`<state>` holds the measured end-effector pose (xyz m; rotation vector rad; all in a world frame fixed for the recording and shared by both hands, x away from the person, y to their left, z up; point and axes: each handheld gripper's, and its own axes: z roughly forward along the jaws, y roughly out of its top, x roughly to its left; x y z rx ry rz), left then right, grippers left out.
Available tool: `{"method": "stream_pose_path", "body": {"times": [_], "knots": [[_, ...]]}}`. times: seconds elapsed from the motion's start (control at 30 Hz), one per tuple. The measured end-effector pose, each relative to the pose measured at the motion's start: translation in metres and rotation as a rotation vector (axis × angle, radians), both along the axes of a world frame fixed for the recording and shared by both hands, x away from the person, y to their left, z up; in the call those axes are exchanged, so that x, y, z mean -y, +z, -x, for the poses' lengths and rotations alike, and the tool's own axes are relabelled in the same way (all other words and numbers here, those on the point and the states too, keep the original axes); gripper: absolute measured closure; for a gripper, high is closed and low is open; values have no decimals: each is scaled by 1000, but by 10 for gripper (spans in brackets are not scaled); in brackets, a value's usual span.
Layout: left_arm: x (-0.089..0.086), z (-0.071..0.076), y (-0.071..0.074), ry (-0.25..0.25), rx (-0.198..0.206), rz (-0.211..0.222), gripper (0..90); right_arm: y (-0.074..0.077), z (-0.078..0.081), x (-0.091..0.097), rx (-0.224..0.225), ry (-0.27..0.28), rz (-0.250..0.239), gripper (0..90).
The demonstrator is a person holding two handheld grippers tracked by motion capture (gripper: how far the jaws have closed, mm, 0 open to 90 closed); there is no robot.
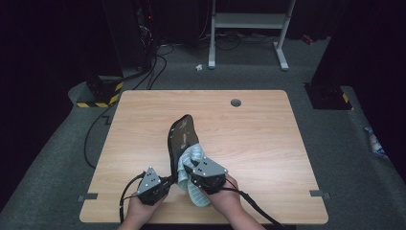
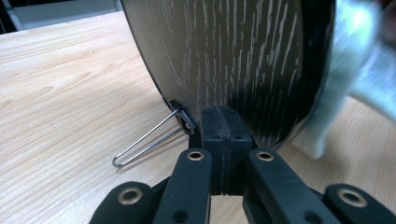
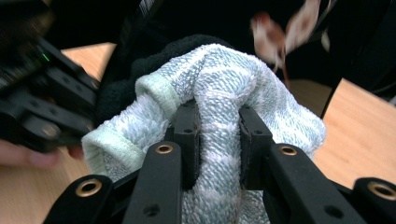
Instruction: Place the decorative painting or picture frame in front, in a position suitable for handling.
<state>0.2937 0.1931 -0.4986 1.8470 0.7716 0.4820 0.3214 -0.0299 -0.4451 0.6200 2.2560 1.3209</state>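
The surface is pale wood-grain laminate, smooth and matt. The oval board shows dark, white-streaked wood grain on its back and a glossy black front, with a thin bright metal wire stand. The cloth is looped, rough terry, pale blue-white.

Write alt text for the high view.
A person's right tool presses a pale blue cloth against a dark oval mirror stood upright on a wooden table, while the left tool grips the mirror's lower edge.
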Motion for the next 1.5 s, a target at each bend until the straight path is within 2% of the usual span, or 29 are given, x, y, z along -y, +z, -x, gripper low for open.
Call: {"method": "stream_pose_path", "body": {"times": [0.33, 0.67, 0.87, 1.17, 1.5], "knots": [[1, 0, 0, 0, 0, -2, 896, -36, -5, 6, -75, -33, 65, 728], [1, 0, 0, -1, -1, -1, 896, -64, -8, 8, -112, -49, 126, 729], [1, 0, 0, -1, -2, -1, 896, -71, -11, 10, -130, -56, 133, 729], [1, 0, 0, -2, -1, -2, 895, -70, -13, 14, -131, -70, 145, 727], [1, 0, 0, 0, -1, -2, 888, -68, -19, 41, -134, -143, 152, 727]]}}
